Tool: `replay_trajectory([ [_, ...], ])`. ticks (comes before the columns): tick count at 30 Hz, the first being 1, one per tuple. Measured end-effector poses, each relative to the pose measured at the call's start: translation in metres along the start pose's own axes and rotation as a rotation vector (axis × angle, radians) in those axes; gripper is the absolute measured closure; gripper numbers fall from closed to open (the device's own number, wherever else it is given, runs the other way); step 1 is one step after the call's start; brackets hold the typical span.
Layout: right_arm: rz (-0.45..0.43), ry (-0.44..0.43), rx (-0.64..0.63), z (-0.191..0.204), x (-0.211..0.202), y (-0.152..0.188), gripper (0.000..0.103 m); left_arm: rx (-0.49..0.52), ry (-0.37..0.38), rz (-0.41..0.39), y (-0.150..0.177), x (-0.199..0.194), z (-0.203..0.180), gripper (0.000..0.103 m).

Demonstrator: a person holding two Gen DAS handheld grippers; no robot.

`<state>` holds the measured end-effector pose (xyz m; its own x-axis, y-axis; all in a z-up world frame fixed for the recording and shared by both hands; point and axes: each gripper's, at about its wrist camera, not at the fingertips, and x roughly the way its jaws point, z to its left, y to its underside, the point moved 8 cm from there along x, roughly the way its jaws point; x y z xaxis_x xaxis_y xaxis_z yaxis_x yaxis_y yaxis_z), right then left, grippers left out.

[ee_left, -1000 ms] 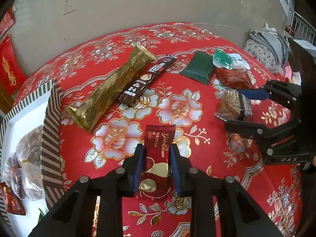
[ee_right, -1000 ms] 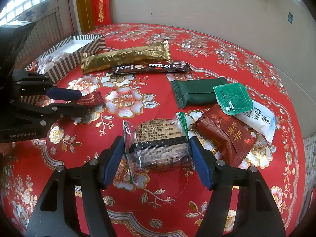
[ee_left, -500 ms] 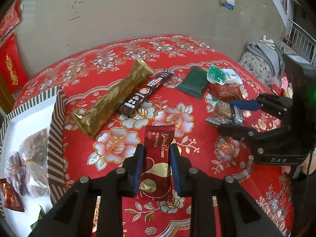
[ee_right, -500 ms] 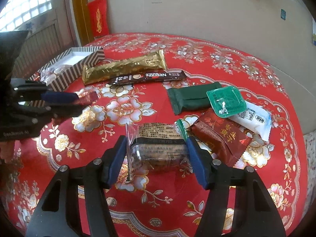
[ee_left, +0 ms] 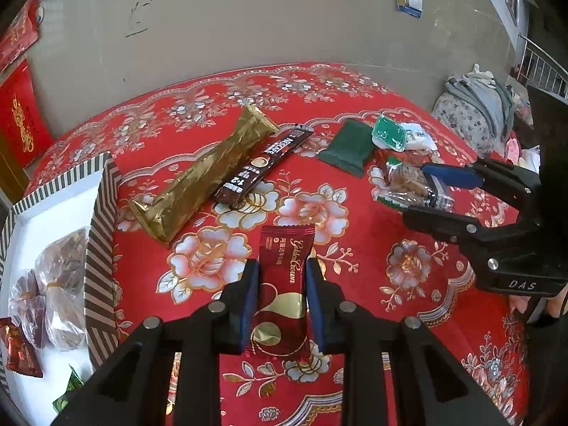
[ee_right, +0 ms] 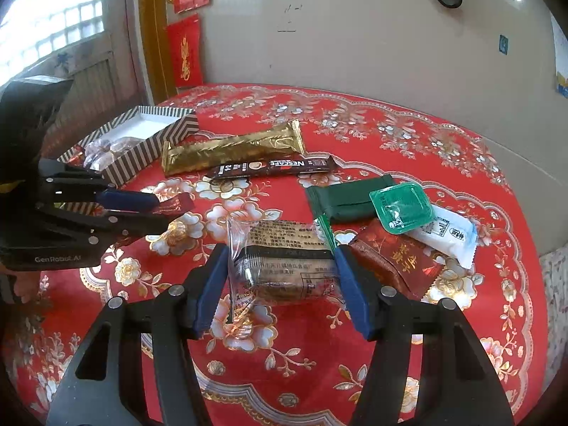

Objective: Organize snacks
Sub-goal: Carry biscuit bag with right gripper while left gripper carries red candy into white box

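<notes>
Snacks are getting picked up two at a time now. I am holding the left hand-held gripper (ee_left: 280, 298) tight on the dark red candy packet (ee_left: 284, 284), just as it was a second ago, and the packet is sticking out past the blue pads above the red flowered surface (ee_left: 408, 273). The big change is on the other side. A second ago the right hand-held gripper (ee_right: 280, 284) was standing wide around the clear cookie packet (ee_right: 284, 266), and now its blue pads are pressing on both ends of the packet. The plastic is crinkling a little at the left end. The packet looks a bit higher and nearer the camera than before, so I am thinking it is coming off the surface, but I cannot be sure it is all the way up. That means both hands are full, and I am guessing the next job is carrying both to the striped box (ee_right: 152, 142), which is sitting at the left edge with some wrapped treats already in it. The gold bar (ee_right: 234, 147), the coffee stick (ee_right: 273, 168), the green pouch (ee_right: 340, 200), the green cup (ee_right: 401, 207), the white packet (ee_right: 451, 234) and the red-brown packet (ee_right: 397, 262) are lying where they were, waiting.
</notes>
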<state>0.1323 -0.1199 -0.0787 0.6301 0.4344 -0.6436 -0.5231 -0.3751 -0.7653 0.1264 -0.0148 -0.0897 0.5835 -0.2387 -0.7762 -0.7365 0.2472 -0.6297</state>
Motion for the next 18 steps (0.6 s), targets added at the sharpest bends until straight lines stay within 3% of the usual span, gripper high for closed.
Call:
replay_trajectory([
  [4, -0.039, -0.010, 0.004, 0.001, -0.006, -0.003, 0.042, 0.002, 0.008, -0.007, 0.000, -0.003, -0.001, 0.075],
  [18, -0.027, 0.056, 0.001, -0.003, -0.005, 0.000, 0.042, -0.023, 0.056, -0.045, -0.004, -0.019, -0.001, 0.075],
])
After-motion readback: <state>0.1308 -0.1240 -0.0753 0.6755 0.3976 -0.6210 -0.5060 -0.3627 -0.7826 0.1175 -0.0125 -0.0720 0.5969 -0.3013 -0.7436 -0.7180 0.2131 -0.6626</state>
